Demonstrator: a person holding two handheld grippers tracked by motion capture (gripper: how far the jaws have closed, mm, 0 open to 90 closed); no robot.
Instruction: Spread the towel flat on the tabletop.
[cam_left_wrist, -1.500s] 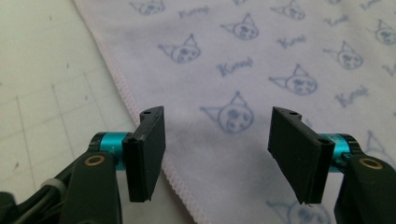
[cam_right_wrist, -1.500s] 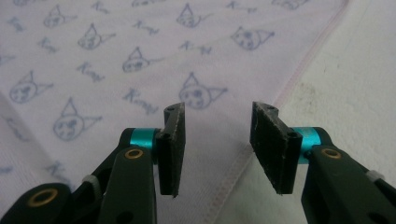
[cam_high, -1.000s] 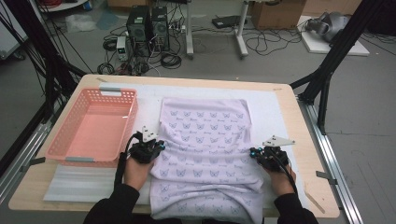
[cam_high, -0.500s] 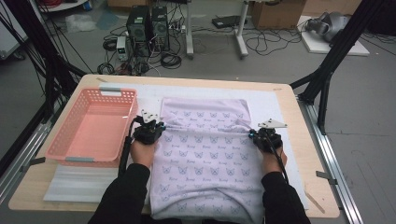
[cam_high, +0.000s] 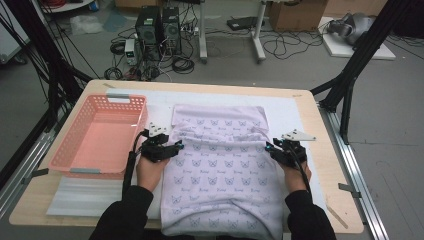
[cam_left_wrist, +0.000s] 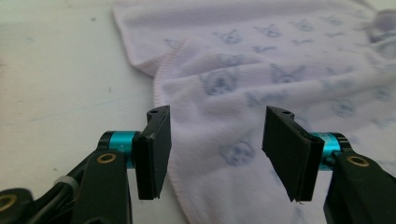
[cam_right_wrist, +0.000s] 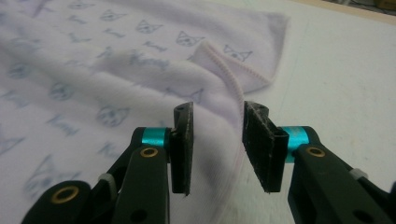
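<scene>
Your left gripper (cam_high: 176, 147) sits at the left edge of the lilac towel (cam_high: 225, 170), jaws wide apart with the hem between them, gripping nothing. Your right gripper (cam_high: 270, 147) is at the towel's right edge, jaws parted around the hem, not clamped. Towel lies mid-table, near end hanging off; pink basket (cam_high: 80, 155) just left

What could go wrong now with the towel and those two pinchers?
1. The towel hangs over the near edge of the table. Both grippers look open, so it might slide toward the person.
2. The right gripper straddles the folded hem with its jaws only partly apart. If it lifts now, it could snag the edge and undo the fold.
3. The left gripper is open wide over the towel's edge; a careless pull back may wrinkle the layer.
</scene>
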